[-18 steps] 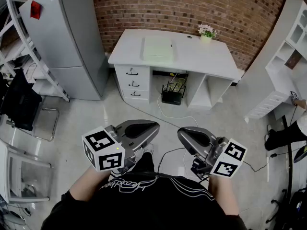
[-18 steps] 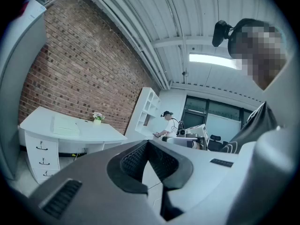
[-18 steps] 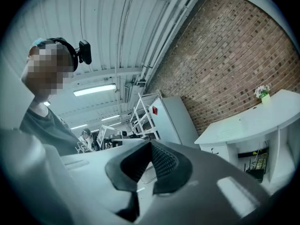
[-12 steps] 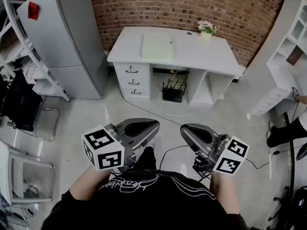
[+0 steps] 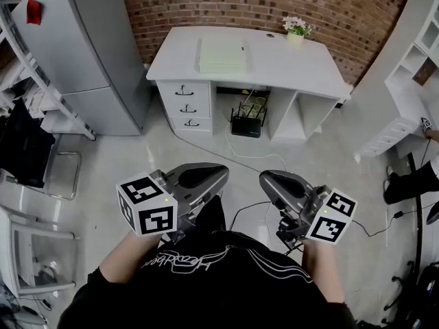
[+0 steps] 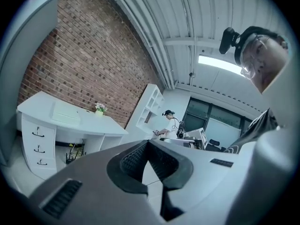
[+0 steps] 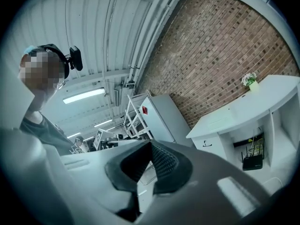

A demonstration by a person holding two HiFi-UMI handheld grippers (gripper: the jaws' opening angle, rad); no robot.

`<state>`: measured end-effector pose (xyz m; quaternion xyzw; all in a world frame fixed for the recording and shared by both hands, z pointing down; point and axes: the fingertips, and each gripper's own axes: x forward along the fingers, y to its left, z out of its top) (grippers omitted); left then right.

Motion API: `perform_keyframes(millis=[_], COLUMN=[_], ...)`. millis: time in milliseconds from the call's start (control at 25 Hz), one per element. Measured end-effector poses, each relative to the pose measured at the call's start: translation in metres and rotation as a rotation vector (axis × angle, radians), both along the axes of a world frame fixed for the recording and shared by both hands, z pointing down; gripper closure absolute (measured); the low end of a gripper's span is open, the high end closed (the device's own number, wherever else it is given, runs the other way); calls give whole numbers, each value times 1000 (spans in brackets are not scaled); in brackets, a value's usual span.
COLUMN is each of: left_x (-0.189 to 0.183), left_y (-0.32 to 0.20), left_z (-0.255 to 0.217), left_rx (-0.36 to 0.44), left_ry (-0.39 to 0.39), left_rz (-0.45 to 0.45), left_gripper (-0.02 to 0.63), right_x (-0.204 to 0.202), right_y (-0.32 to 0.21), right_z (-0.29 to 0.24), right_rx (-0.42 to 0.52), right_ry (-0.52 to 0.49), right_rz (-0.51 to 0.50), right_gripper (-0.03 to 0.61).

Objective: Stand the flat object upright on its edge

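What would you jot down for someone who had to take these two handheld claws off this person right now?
Left gripper: shut, empty.
Right gripper: shut, empty.
Both are held close to the body, well short of the desk.
The pale green pad lies flat on the desk, untouched.
Done: nothing yet.
Left: go up to the desk, grip the pad, and stand it upright on its edge.

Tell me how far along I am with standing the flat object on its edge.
Nothing looks done: the flat pale green object lies flat on the white desk ahead. Nothing is in hand: the left gripper and right gripper are shut and empty. Left to do: approach, grasp it, stand it on edge.
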<state>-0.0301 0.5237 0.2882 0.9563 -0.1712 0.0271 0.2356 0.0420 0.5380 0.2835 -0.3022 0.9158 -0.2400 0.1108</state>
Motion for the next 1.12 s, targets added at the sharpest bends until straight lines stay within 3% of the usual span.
perform_keyframes(millis=[280, 880, 1120], left_x=[1, 4, 2], left_y=[-59, -272, -350], left_z=[8, 40, 55], left_rx=[-11, -188, -217], left_ry=[3, -4, -31], left_rz=[23, 4, 0], left_gripper=[611, 611, 611], right_x=[-4, 9, 3], right_y=[-54, -260, -340], right_z=[12, 35, 48], right_rx=[-8, -183, -230], right_ry=[41, -1, -19], right_rz=[-11, 24, 11], right_gripper=[575, 575, 575])
